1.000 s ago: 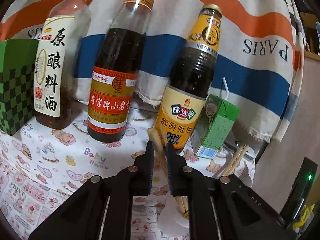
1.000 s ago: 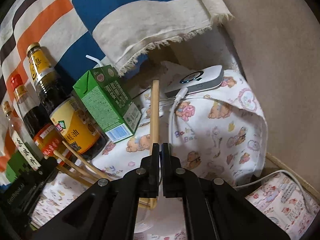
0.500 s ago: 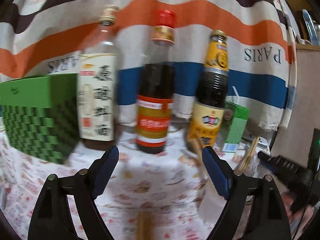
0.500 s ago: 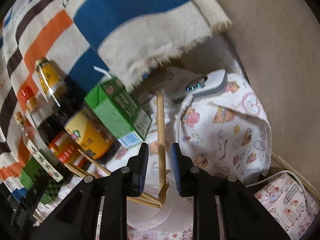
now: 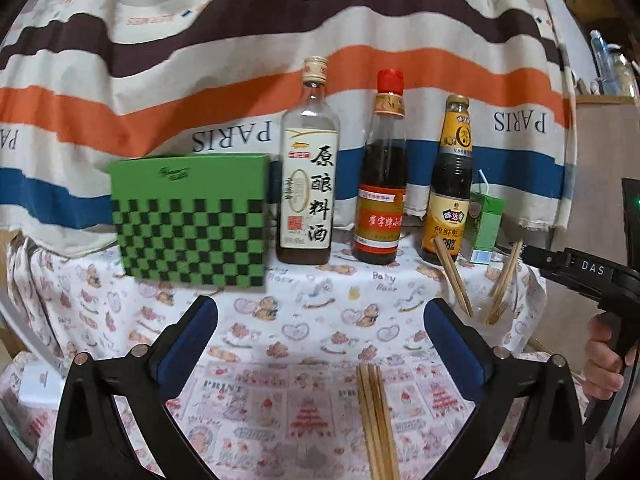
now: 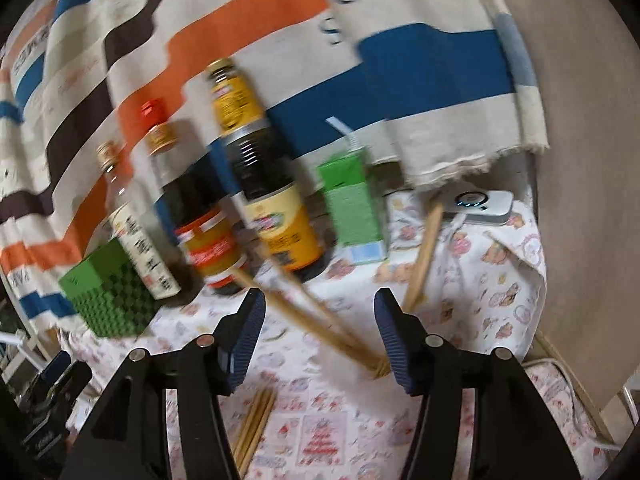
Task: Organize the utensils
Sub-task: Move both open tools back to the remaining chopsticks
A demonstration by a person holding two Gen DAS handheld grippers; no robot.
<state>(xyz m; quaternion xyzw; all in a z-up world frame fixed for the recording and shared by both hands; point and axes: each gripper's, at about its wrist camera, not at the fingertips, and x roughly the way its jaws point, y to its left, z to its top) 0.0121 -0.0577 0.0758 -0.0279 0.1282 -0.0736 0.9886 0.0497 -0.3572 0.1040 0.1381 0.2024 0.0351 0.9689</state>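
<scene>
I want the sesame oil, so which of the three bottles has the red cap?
The middle bottle, with dark liquid and a red-and-orange label. The left bottle is clear with a white label; the right bottle is dark with a gold neck.

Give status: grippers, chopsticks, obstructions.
Left gripper and right gripper opening, nothing gripped. Some chopsticks standing in the clear cup; loose chopsticks flat on the cloth. Bottles behind, not obstructing.

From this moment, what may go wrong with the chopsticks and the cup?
1. The clear cup looks light, and the chopsticks in it lean outward; a bump from the opening right gripper, which has nothing between its pads, might tip it.
2. The loose chopsticks lie bunched on the cloth; the opening, empty left gripper may catch several or scatter them.
</scene>
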